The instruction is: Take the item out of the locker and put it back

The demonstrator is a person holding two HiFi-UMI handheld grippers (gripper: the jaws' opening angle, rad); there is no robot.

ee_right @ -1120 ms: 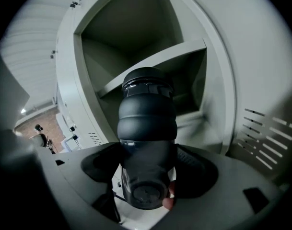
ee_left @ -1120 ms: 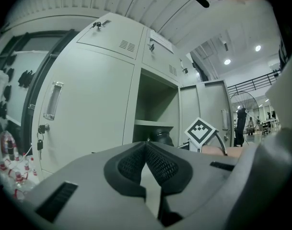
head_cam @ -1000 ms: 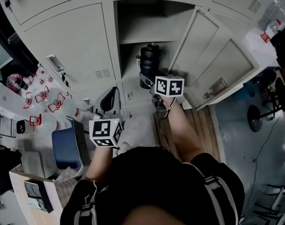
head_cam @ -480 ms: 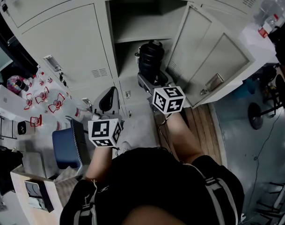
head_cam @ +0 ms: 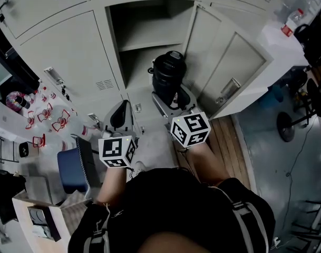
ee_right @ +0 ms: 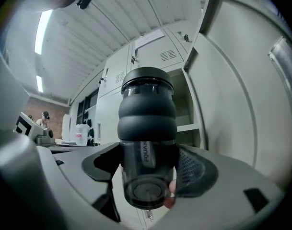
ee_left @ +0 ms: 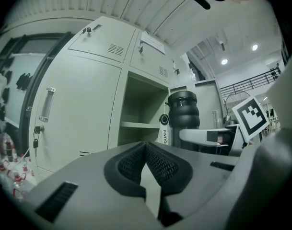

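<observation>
A black ribbed bottle (head_cam: 168,75) stands upright just in front of the open locker compartment (head_cam: 144,41). My right gripper (head_cam: 171,100) is shut on its lower part, and in the right gripper view the bottle (ee_right: 147,143) fills the space between the pads (ee_right: 191,169). My left gripper (head_cam: 122,116) hangs lower left of the locker, shut and empty, its pads (ee_left: 160,163) meeting. From the left gripper view the bottle (ee_left: 183,114) and right jaw show beside the open compartment (ee_left: 136,114).
The locker door (head_cam: 229,73) swings open to the right. Shut locker doors (head_cam: 65,51) lie to the left. A blue chair (head_cam: 73,168), a cardboard box (head_cam: 36,220) and red-and-white items (head_cam: 49,115) are on the left. A chair base (head_cam: 292,125) stands at right.
My right gripper has drawn back toward the person with the bottle, which has come out of the compartment. The left gripper has stayed where it was.
</observation>
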